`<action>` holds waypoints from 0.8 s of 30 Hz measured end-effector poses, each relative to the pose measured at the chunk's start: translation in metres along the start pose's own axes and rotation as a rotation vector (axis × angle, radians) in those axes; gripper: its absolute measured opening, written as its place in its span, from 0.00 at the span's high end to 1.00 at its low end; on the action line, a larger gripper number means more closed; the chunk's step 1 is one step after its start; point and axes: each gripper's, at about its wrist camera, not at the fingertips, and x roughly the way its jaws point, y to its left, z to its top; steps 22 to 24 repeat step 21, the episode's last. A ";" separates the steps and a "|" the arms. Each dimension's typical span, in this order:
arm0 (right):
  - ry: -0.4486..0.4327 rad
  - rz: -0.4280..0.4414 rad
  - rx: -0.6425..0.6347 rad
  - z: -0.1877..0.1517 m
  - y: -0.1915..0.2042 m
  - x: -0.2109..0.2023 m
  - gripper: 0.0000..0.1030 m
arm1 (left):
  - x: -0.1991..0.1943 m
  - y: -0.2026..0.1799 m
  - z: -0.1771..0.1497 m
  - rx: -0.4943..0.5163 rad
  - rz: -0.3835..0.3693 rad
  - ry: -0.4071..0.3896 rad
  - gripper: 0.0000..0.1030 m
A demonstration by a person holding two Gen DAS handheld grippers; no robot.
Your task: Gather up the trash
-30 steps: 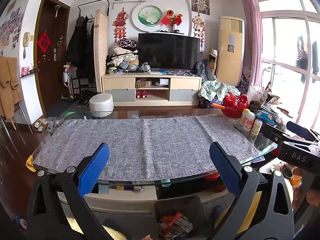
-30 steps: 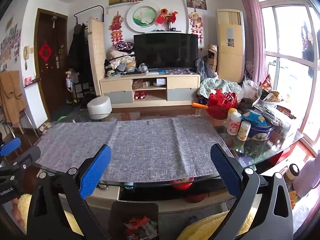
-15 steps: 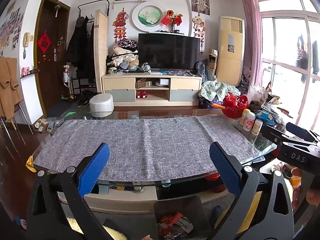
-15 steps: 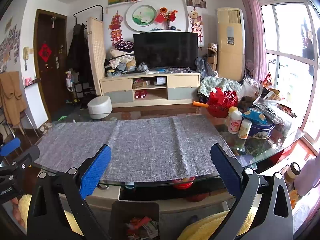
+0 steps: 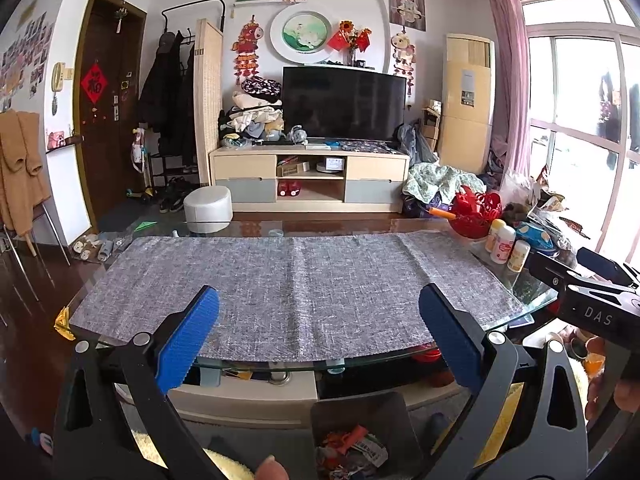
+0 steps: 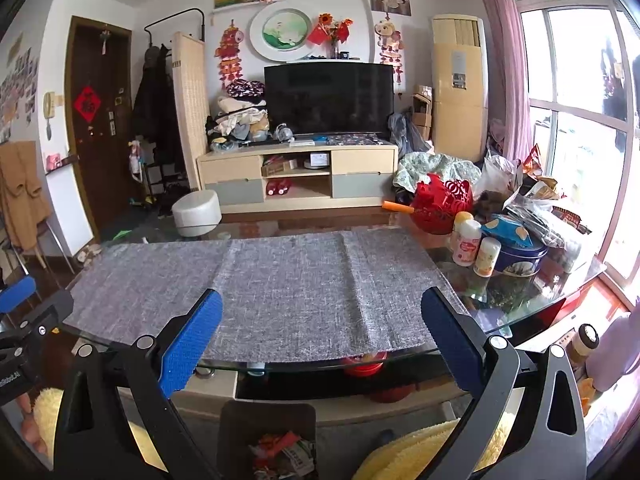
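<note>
Left hand-held gripper (image 5: 318, 336): black plastic frame, two fingers faced with blue ribbed pads (image 5: 188, 340), standing wide apart with nothing between them. Right hand-held gripper (image 6: 320, 340): same build, blue pads (image 6: 192, 344) equally wide apart, nothing held. Both hover in front of the near edge of the glass-topped bench (image 5: 360, 356), above the floor.

The bench top is clear curved glass, covered over most of its length by a grey woven cloth runner (image 5: 296, 280) with a coarse crosshatch texture and two faint fold lines. The cloth surface is bare.

The trash sits below, in a dark square bin (image 5: 360, 432) on the floor just in front of the bench: crumpled red, orange and white wrappers (image 5: 350, 446) fill its bottom. In the right wrist view the same bin (image 6: 268, 432) lies between the two fingers, low in frame.

At the right end of the bench, off the cloth: a red plastic openwork basket (image 6: 442, 202), three small white-and-yellow cylindrical bottles (image 6: 466, 242), a round blue tin (image 6: 518, 258), and crinkled snack bags (image 6: 536, 196).

A yellow fleece fabric (image 6: 416, 448) shows beside the bin. A fingertip (image 5: 271, 470) shows at the bottom edge of the left wrist view.

Compared with one second ago: no visible change in either view. Gripper openings, bin contents and bench items match; the framing is almost identical.
</note>
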 end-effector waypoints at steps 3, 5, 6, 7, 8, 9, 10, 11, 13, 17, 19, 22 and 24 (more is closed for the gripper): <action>0.006 -0.002 -0.001 -0.001 0.000 0.001 0.03 | 0.002 0.002 0.000 -0.017 -0.014 0.011 0.08; 0.011 0.002 0.005 -0.002 0.000 0.002 0.03 | 0.005 0.005 0.000 -0.038 -0.032 0.024 0.08; 0.012 0.002 0.008 -0.002 0.000 0.002 0.03 | 0.005 0.006 -0.001 -0.036 -0.026 0.022 0.08; 0.014 0.002 0.009 -0.001 0.000 0.003 0.03 | 0.005 0.005 -0.001 -0.029 -0.015 0.020 0.08; 0.016 0.002 0.009 -0.002 0.001 0.004 0.03 | 0.006 0.004 -0.002 -0.019 0.003 0.018 0.08; 0.018 0.002 0.010 -0.001 0.000 0.004 0.03 | 0.006 0.004 -0.003 -0.015 0.008 0.016 0.08; 0.021 0.003 0.011 -0.002 0.001 0.005 0.03 | 0.007 0.004 -0.004 -0.011 0.004 0.013 0.08; 0.023 0.003 0.011 -0.002 0.001 0.005 0.03 | 0.007 0.004 -0.005 -0.007 -0.006 0.014 0.08; 0.025 0.001 0.008 -0.002 0.002 0.005 0.03 | 0.009 0.003 -0.006 -0.008 -0.015 0.024 0.08; 0.025 0.001 0.008 -0.002 0.002 0.005 0.03 | 0.012 0.002 -0.007 0.002 0.019 0.045 0.08; 0.027 0.001 0.008 -0.002 0.002 0.006 0.03 | 0.011 0.003 -0.006 -0.005 0.007 0.048 0.08; 0.030 0.001 0.010 -0.002 0.002 0.006 0.03 | 0.011 0.003 -0.006 -0.011 -0.003 0.053 0.08; 0.030 0.001 0.010 -0.002 0.002 0.006 0.03 | 0.011 0.003 -0.006 -0.011 -0.003 0.053 0.08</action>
